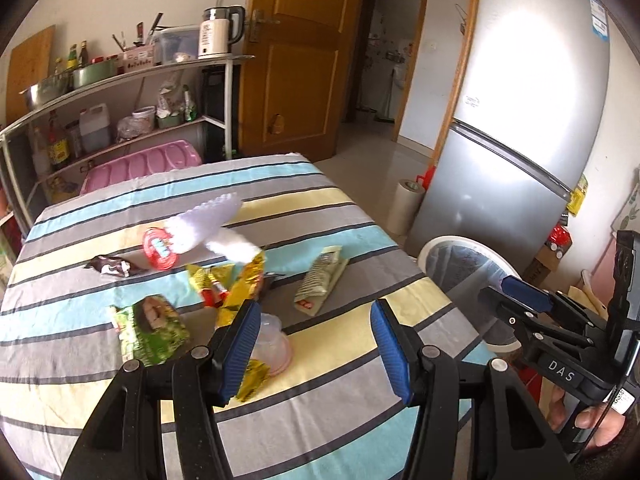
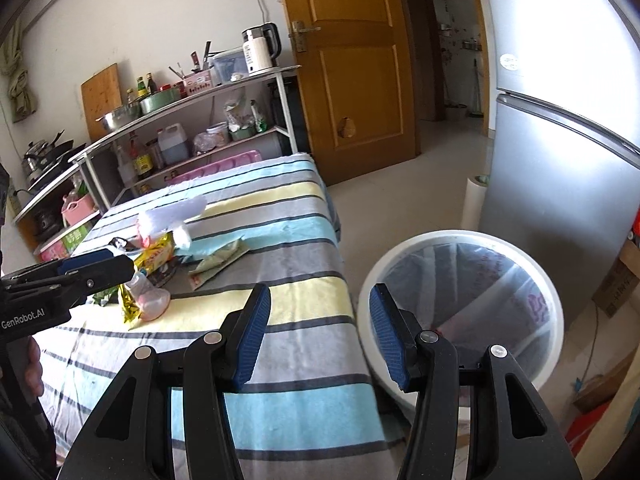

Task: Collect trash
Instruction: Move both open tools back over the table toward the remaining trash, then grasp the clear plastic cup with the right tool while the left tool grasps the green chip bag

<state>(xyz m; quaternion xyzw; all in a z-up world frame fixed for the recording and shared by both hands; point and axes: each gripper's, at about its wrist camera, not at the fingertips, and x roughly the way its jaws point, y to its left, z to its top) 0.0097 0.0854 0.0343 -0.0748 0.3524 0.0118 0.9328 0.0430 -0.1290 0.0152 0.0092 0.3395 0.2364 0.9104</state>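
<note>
Here wrappers lie just beyond the empty left tongs.

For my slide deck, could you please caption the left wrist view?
Open left gripper above a striped tablecloth strewn with snack wrappers, white lined bin alongside.

A table carries the litter near its middle: a crumpled tissue farthest back, a round lidded tub touching it, a small dark wrapper toward the left edge. Nearer lie a snack bag, foil wrappers and a plastic cup; a flat packet sits toward the right edge. A bin stands on the floor beside that edge, a fridge behind it.
</note>
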